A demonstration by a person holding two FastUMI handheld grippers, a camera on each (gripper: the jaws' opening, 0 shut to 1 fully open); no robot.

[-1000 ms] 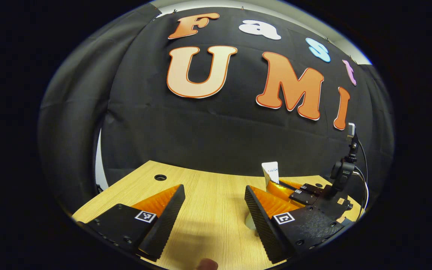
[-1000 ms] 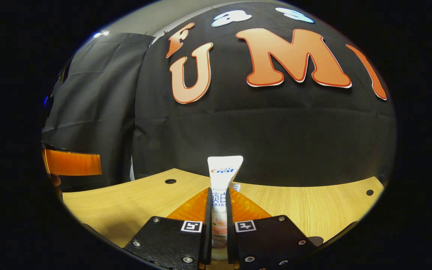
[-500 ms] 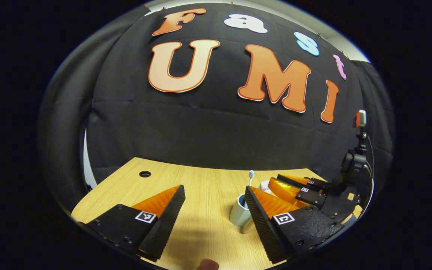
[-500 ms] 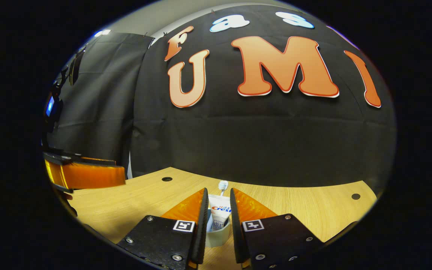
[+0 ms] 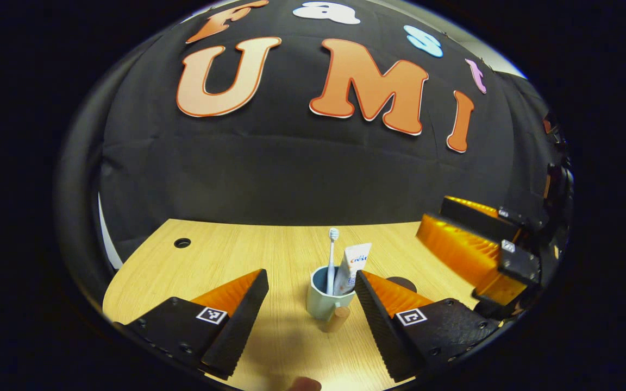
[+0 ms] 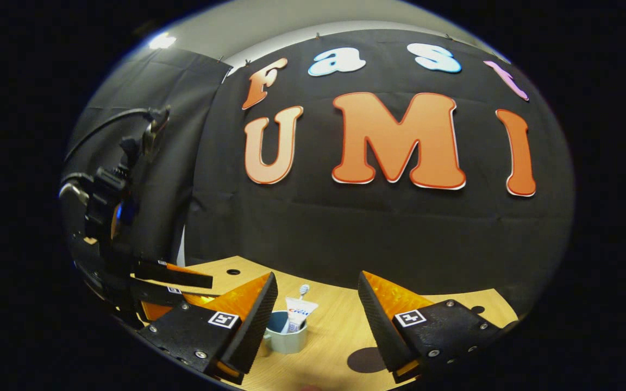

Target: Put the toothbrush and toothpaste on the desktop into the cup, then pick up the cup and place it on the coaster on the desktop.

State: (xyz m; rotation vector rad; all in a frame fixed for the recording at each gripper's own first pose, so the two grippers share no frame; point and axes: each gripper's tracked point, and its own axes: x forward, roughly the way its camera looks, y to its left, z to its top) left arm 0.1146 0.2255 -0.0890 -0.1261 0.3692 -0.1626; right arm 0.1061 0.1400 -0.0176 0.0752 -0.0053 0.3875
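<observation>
The cup [image 5: 325,300] is standing on the worktop [image 5: 226,255], holding the toothbrush [image 5: 332,255] and toothpaste [image 5: 350,269], between the left hand-held gripper's [image 5: 308,304] spread fingers.

Cup [image 5: 328,297] upright on the surface [image 5: 226,255], toothbrush [image 5: 332,259] and toothpaste [image 5: 351,267] standing inside it, the toothpaste to the right of the toothbrush in the left gripper view. Coaster [image 5: 402,283] on the surface just right of and slightly behind the cup in that view; in the right gripper view it lies nearer than the cup, to its right. Left tool [image 5: 313,309] wide apart before the cup; right tool [image 6: 317,320] above the surface, cup behind its left finger.
</observation>
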